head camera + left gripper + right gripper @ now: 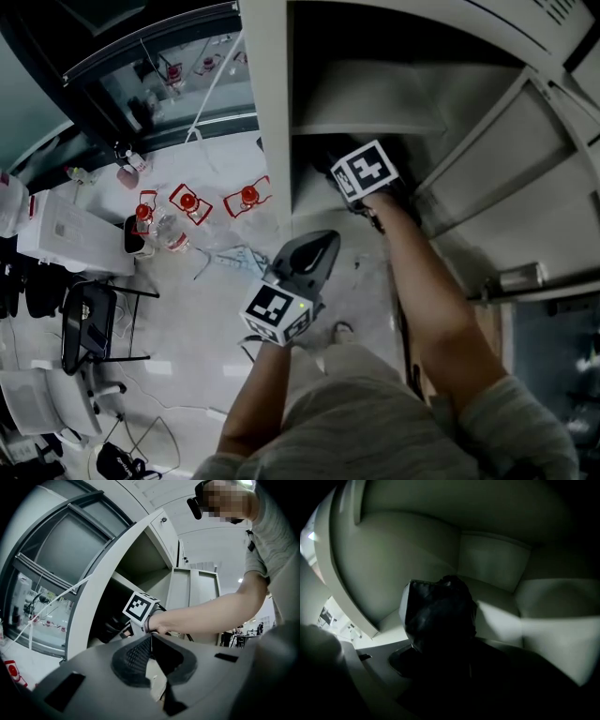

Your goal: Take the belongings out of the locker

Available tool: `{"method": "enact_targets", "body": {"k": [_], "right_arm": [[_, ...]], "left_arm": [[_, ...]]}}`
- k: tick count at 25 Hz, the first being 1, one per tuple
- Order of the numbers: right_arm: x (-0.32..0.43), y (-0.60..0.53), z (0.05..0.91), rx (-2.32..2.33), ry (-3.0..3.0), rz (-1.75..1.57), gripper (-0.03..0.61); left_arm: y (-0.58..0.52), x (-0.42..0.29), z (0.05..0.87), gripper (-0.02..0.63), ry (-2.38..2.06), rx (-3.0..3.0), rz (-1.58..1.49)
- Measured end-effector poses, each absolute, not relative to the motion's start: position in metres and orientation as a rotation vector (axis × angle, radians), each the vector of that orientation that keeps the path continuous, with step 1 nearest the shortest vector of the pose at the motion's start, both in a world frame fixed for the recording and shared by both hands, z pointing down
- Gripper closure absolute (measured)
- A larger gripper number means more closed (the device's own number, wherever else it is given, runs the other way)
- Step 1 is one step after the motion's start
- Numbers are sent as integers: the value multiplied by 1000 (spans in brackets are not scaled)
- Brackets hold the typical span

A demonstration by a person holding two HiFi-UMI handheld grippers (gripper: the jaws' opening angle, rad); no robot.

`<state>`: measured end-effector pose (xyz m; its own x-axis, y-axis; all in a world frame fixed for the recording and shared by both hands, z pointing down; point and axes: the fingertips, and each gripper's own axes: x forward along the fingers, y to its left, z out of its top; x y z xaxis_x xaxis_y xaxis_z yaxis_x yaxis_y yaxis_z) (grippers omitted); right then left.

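Note:
The locker (270,112) stands open, its door (511,178) swung to the right. My right gripper (342,157) reaches into the dark lower compartment; only its marker cube and the forearm show in the head view. In the right gripper view a black bag (438,616) lies on the compartment floor against the gripper (469,667), whose jaws look closed together on the bag's dark fabric. My left gripper (321,246) is held outside the locker, pointing up at it. Its jaws (151,644) are shut with nothing between them, and the right gripper's cube (142,606) is visible beyond them.
A shelf (366,117) roofs the compartment. On the floor to the left are several red-capped objects (189,202), a white box (66,232), black chairs (89,323) and loose cables (150,431). A glass partition (178,75) runs behind them.

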<state>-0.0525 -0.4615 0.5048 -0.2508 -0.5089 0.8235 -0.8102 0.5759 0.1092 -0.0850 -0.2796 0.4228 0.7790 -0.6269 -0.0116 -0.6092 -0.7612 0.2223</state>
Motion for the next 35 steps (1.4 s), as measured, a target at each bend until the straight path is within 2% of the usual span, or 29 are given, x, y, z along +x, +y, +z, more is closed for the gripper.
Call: {"method": "enact_targets", "body": {"k": [3,11,35], "right_arm": [[-75,-450,501,1030,-1996,442,313],[-49,-435,496,1077,-1980,541,324],[-61,-302,443,1145,-2626,414,324]], "left_arm": [[-276,-87,424,609,-981,2766,-112],[-278,-97,425,609,-1024,2746,-88],[-267,-102,418,609,-1022,2756,-53]]}}
